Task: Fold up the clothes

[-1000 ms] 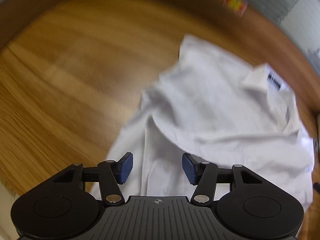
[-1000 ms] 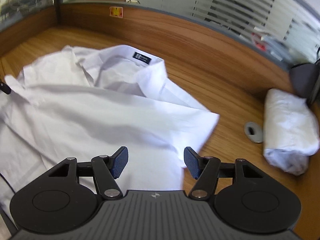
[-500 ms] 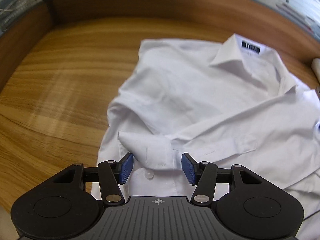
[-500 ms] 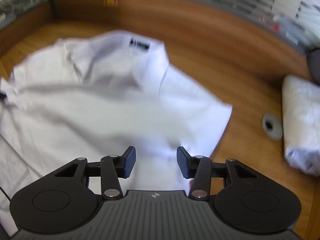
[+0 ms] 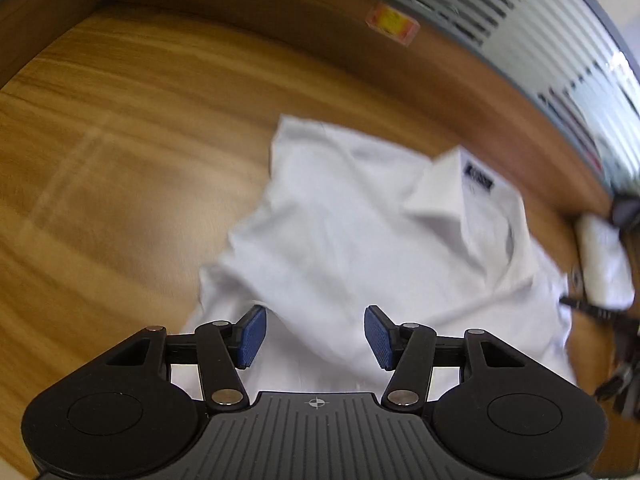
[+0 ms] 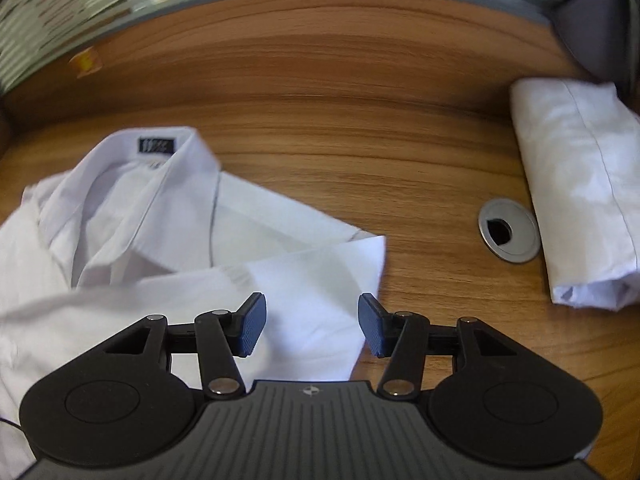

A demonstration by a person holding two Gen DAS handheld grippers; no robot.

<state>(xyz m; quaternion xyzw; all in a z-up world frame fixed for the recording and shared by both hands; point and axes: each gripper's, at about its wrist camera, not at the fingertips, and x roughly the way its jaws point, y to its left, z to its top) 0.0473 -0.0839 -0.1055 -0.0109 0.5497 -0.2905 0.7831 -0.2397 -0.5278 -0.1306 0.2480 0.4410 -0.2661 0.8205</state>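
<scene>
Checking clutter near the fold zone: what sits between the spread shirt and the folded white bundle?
In the right wrist view, a round metal cable grommet set in the wooden desk lies between white shirt and folded bundle; otherwise bare wood.

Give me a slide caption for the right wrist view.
Right gripper opening, empty, above a white shirt's sleeve; folded shirt waits nearby.
</scene>
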